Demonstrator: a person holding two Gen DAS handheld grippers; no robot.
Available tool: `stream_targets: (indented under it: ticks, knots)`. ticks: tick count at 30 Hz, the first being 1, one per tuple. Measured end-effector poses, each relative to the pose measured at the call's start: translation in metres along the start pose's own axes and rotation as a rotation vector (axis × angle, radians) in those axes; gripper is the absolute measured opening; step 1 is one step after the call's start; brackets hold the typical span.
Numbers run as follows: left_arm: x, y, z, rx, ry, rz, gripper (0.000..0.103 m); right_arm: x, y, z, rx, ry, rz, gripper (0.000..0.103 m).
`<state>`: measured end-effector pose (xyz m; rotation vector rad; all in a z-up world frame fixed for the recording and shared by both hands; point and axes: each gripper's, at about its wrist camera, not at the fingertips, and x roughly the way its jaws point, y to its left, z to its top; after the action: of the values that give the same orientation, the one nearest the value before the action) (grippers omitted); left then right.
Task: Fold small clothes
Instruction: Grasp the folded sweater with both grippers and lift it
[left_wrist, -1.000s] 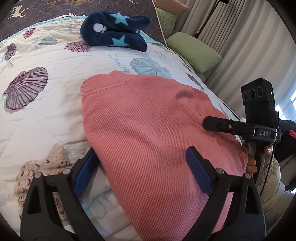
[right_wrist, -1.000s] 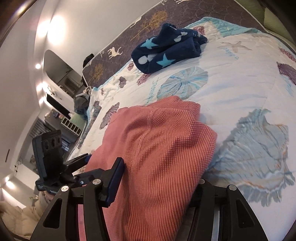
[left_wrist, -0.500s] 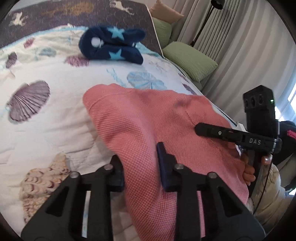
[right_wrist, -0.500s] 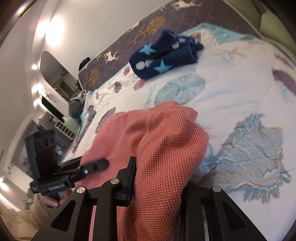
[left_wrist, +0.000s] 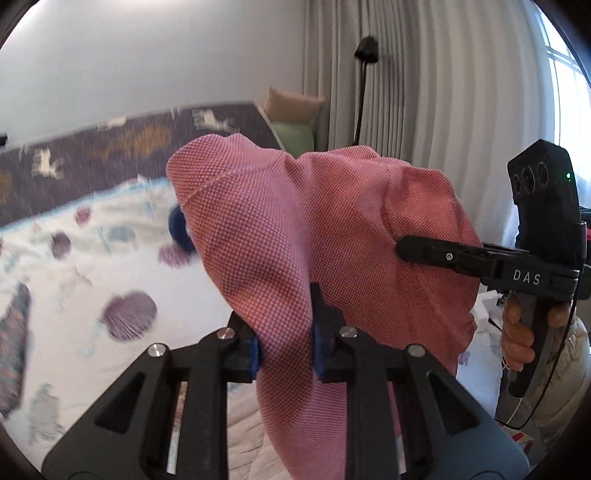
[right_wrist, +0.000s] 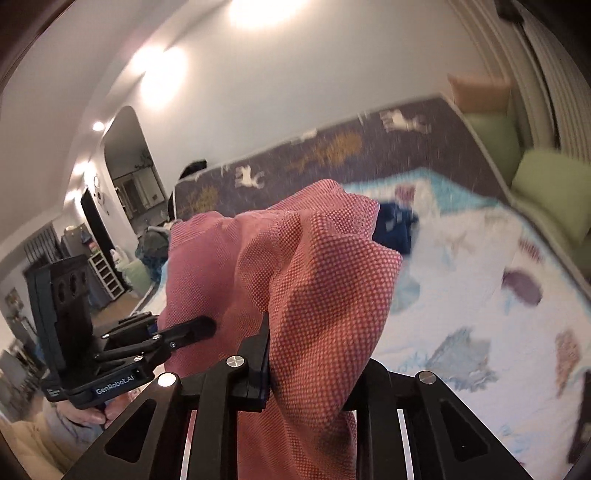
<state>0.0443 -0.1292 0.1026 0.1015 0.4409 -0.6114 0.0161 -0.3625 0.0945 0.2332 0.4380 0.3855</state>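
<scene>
While the bed (left_wrist: 110, 266) w/ its seashell quilt lies below, the pink waffle-knit garment (left_wrist: 295, 236) hangs in the air above it, bunched btwn both tools. Left hand-held gripper (left_wrist: 284, 347) is closing, pinching its lower fold; right hand-held gripper (right_wrist: 306, 369) is closing on the opposite edge. Navy star-print cloth (right_wrist: 395, 225) sits farther back on the quilt.

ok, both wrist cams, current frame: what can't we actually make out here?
- Blue garment: mostly hidden behind the pink garment in both views, and blurred.
- Bed cover: shell print smeared by motion blur in both views.
- Right gripper: the cloth drapes over its right-hand finger in its own view.
- Pink garment's lower edge: cut off by the bottom of both pictures, so its kind is unclear.
- Left gripper: the pink cloth fills the gap.
</scene>
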Motion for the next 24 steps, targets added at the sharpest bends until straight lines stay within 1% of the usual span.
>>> stream_targets:
  ticks: [4, 7, 11, 15, 18, 21, 24]
  knots:
    - [-0.031, -0.007, 0.023, 0.045, -0.063, 0.023, 0.023, -0.024, 0.022, 0.02, -0.02, -0.058, 0.0, 0.02]
    - [-0.047, -0.012, 0.04, 0.08, -0.105, 0.044, 0.023, -0.039, 0.038, 0.036, -0.041, -0.102, -0.009, 0.02]
    - [-0.059, -0.013, 0.066, 0.12, -0.143, 0.076, 0.023, -0.046, 0.05, 0.061, -0.065, -0.139, -0.024, 0.02]
    - [-0.068, -0.011, 0.089, 0.131, -0.176, 0.089, 0.023, -0.055, 0.055, 0.08, -0.076, -0.179, -0.007, 0.02]
    - [-0.068, -0.011, 0.106, 0.139, -0.189, 0.098, 0.023, -0.058, 0.056, 0.094, -0.082, -0.209, -0.002, 0.02]
    - [-0.061, -0.012, 0.128, 0.166, -0.201, 0.119, 0.023, -0.055, 0.05, 0.115, -0.075, -0.234, 0.001, 0.02]
    - [-0.048, -0.009, 0.162, 0.187, -0.204, 0.143, 0.023, -0.048, 0.041, 0.151, -0.05, -0.246, 0.005, 0.02]
